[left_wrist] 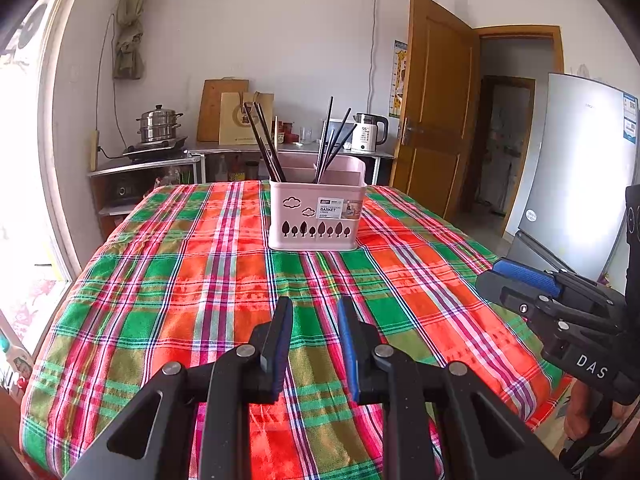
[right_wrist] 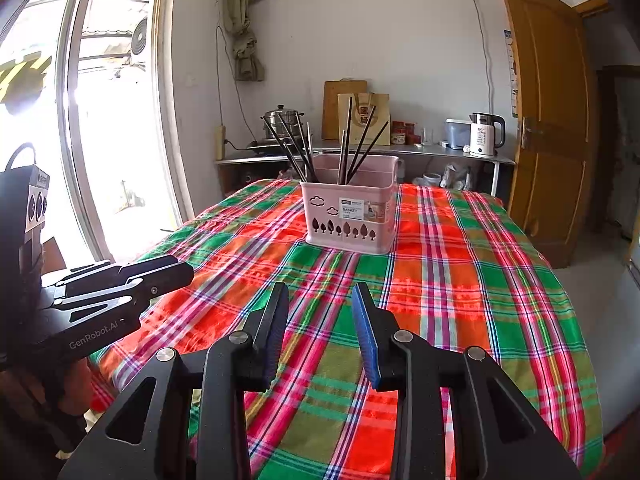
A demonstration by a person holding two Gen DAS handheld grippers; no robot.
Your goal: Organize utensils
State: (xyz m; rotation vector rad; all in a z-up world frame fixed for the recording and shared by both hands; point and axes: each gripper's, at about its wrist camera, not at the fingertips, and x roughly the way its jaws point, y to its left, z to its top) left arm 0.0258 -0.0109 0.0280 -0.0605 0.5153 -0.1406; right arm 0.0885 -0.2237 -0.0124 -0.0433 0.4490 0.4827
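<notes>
Chopsticks (left_wrist: 328,144) already stand in the pink basket (left_wrist: 316,216) mid-tabletop (left_wrist: 200,280); seemingly nothing lies loose. Left gripper (left_wrist: 314,308) and right gripper (right_wrist: 320,296) hover empty, jaws partly open.

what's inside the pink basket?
The pink basket holds dark chopsticks: one bundle leaning left in its left compartment, another fanning up nearer the middle. Its walls hide their lower ends and anything lying on the bottom.
</notes>
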